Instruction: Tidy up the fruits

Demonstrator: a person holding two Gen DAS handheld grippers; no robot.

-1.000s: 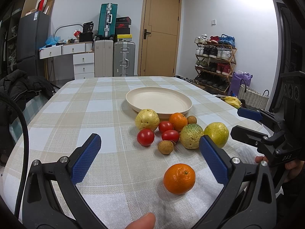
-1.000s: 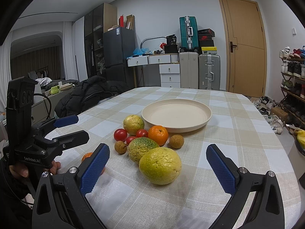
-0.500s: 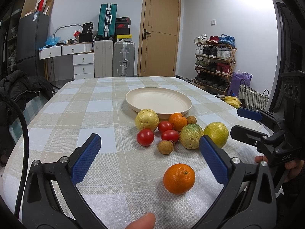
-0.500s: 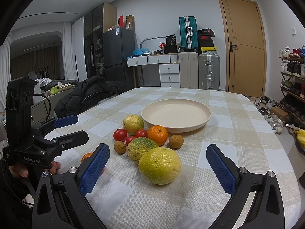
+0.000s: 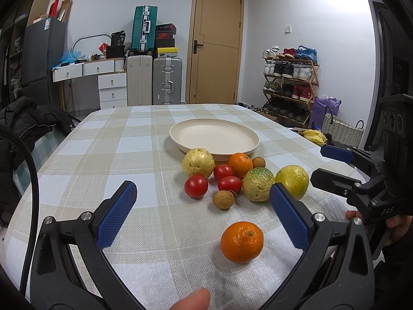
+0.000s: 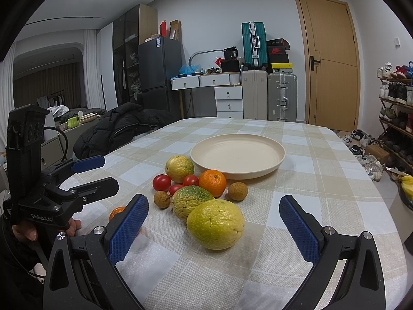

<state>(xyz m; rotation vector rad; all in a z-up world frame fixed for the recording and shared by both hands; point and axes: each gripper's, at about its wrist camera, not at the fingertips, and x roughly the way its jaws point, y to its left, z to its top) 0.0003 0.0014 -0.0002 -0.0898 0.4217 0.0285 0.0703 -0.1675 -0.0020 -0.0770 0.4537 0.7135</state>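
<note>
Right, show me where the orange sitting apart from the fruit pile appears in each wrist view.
Left wrist view: the lone orange lies low and right of centre, between the open fingers of the left hand-held gripper.
Right wrist view: the same orange is at lower left, mostly hidden behind a blue finger of the right hand-held gripper.
Shared landmark: the cream plate behind the pile.

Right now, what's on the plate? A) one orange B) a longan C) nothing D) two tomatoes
C: the plate is bare in both views; every fruit, including the near orange, sits on the tablecloth in front of it.
</note>
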